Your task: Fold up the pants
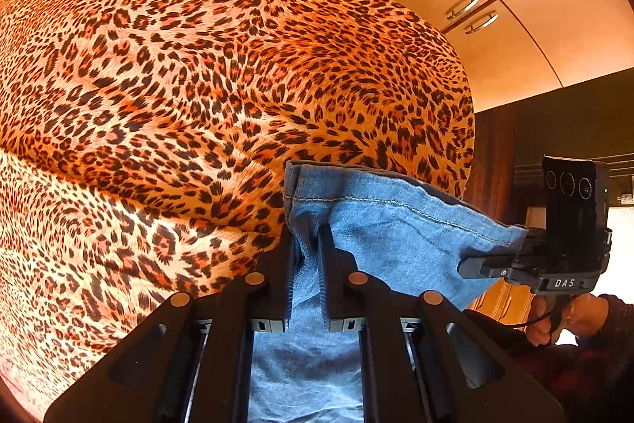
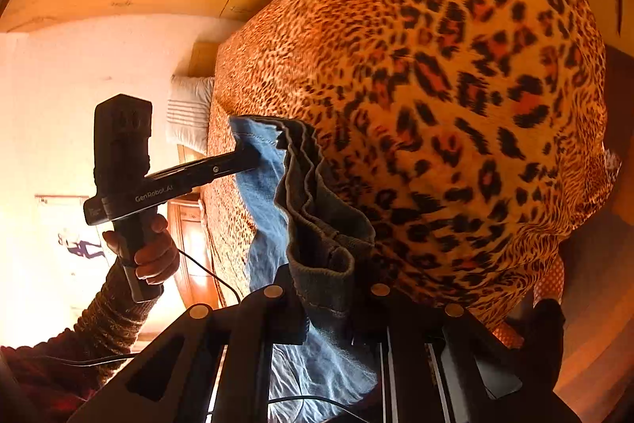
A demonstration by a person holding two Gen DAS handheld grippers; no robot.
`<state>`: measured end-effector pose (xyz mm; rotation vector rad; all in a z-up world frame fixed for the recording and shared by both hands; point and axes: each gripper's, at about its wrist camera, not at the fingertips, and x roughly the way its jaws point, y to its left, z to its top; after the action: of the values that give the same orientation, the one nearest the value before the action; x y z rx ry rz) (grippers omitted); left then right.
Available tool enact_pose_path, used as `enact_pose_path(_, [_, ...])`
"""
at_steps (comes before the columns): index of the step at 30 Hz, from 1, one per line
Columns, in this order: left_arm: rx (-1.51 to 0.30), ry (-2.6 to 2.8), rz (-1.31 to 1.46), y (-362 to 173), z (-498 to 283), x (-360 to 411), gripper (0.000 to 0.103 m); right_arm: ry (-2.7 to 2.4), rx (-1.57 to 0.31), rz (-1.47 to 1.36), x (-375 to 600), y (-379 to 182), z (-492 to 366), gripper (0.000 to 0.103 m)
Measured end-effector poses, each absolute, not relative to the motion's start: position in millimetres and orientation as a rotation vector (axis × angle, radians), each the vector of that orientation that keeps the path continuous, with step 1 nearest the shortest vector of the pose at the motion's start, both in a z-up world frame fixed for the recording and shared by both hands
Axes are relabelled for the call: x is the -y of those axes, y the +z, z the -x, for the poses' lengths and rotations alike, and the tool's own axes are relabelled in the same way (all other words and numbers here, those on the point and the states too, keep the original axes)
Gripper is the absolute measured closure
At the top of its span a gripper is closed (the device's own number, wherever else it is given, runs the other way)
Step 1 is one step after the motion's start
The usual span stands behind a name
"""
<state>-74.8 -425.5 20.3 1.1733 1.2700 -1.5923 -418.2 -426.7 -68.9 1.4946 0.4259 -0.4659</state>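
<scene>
Both tongs were clenched on the pants (image 1: 396, 236), each on one end of the same hemmed edge. The left gripper (image 1: 307, 230) had denim pinched between its jaws at the corner where the stitched hem turns, the cloth bunched into a narrow pleat in the slot. From there the hem ran away to the right, in the left wrist view, to the right gripper (image 1: 471, 264), whose fingers closed on the far corner; the person's right hand (image 1: 570, 320) held that handle below. In the right wrist view the right gripper's own jaws held a thick, gathered fold, the grey inner face turned out, and the left gripper (image 2: 253, 157) showed beyond with the left hand (image 2: 152, 252) under it. So the long axis of the held edge lay straight from one tong to the other, nearly taut, sagging only slightly in the middle. The rest of the garment hung down under both tools and out of frame, lifted clear of the leopard-print bedspread (image 1: 198, 66), which lay beyond and below. I judged the coming move to turn on that span: carried as one line out over the bed and laid down parallel to it, neither hand being plainly nearer the cloth. The fabric read as light blue washed denim, soft, wrinkled, with pale topstitching. How much of the legs trailed below, I could not tell.
</scene>
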Motion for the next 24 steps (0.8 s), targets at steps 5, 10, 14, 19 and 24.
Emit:
enact_pose_path(5, [-1.280, -1.577, -1.051, 54, 30, 398, 0.095, -0.389, -0.500, -1.361, 412, -29, 384, 0.091])
enact_pose_path(10, [-1.312, -1.512, -0.909, 51, 7, 362, 0.095, -0.261, -0.620, -1.241, 383, -5, 338, 0.091])
enact_pose_path(14, [-1.372, -1.423, -0.807, 40, -23, 314, 0.095, -0.115, -0.763, -1.138, 346, -2, 291, 0.089])
enact_pose_path(19, [-1.474, -1.254, -0.704, 16, -61, 238, 0.095, 0.104, -0.987, -1.002, 287, -17, 224, 0.087])
enact_pose_path(24, [-1.558, -1.055, -0.650, -14, -82, 166, 0.095, 0.247, -1.246, -0.896, 232, -59, 174, 0.075])
